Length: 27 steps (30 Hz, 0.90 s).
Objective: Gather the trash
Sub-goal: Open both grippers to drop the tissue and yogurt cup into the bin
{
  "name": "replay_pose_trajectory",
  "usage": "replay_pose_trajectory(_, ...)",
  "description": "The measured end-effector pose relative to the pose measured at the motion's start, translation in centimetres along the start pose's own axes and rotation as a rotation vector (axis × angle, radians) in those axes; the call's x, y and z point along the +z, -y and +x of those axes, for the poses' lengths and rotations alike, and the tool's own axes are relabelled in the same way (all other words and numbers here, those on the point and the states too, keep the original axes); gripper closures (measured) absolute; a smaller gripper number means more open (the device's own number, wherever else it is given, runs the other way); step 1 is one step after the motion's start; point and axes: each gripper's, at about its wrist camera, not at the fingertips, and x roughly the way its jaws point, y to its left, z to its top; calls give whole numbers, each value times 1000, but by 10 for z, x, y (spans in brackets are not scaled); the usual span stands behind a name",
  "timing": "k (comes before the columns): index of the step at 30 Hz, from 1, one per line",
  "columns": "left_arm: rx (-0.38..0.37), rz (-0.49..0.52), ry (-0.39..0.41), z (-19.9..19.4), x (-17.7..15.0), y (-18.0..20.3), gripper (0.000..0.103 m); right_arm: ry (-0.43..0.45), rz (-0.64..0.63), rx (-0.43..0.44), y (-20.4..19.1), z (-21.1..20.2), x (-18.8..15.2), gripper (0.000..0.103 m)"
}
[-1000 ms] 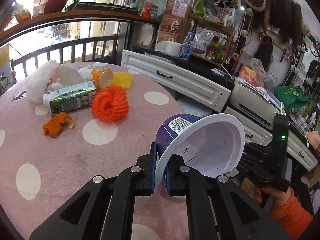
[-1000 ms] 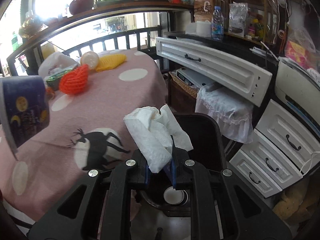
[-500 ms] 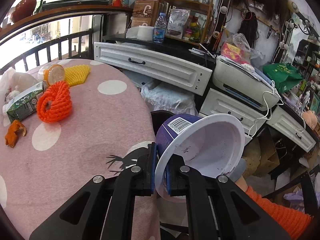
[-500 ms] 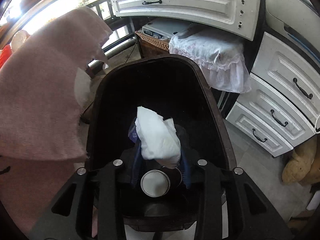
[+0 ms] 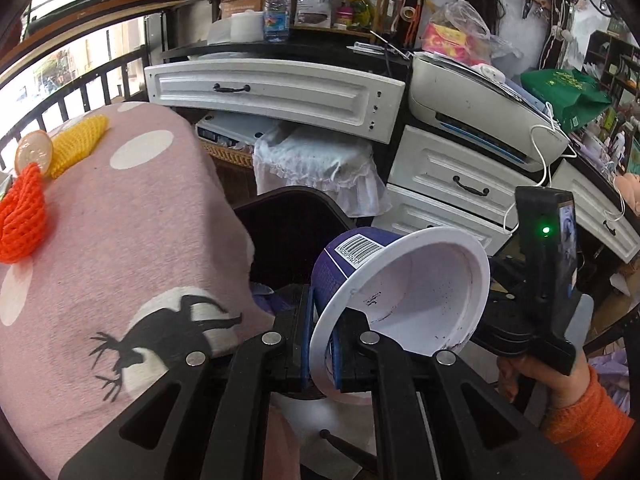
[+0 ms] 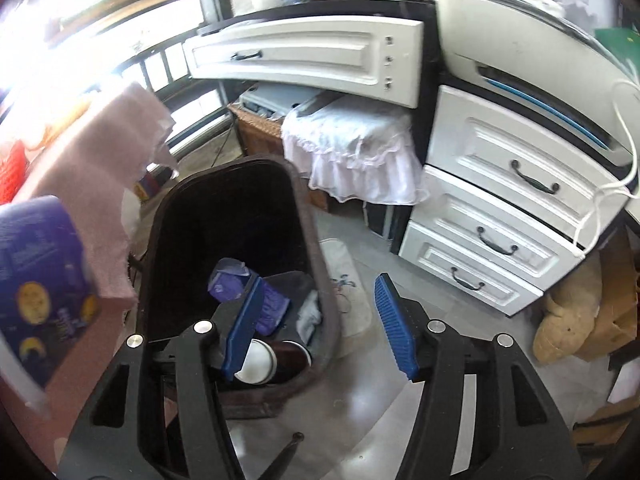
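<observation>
While the black bin (image 6: 240,216) beside the pink-clothed table (image 5: 132,248) already holds a white tissue (image 6: 310,316), a purple wrapper (image 6: 248,292) and a round lid (image 6: 256,360), I'd judge the job only partly done. The right gripper (image 6: 320,320) hangs over the bin's near rim; its blue-padded jaws have just been opening and stand apart with nothing between them. The left gripper (image 5: 322,340) is pinched tight on the rim of the purple cup (image 5: 400,292), held tilted above the floor near the bin, not yet dropped in.

Only the left wrist view shows what remains on the table: an orange net (image 5: 22,216), a yellow net (image 5: 76,144) and a clear lid (image 5: 34,154) just beside it. Only the right wrist view looks down into the bin and shows its contents. The left view also catches the person's hand (image 5: 540,372) in an orange sleeve gripping the other tool.
</observation>
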Motion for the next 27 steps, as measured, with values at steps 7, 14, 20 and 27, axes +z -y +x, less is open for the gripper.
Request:
replay_pose_trajectory(7,16,43,-76,41,-2,23,95,28,74,-50,39,-26,-8,44)
replay_pose_trajectory(14,66,57,-164,89,-8,27,95,49,105,-66,58,-44,-18,44)
replay_pose_trajectory(20,84,43,-221,121,-13,26,95,66,106,-68,64,-55,-19,44)
replay_pose_trajectory(27,63,9,-249,133,-13,20,58,72,112,-67,64,-59,-18,44)
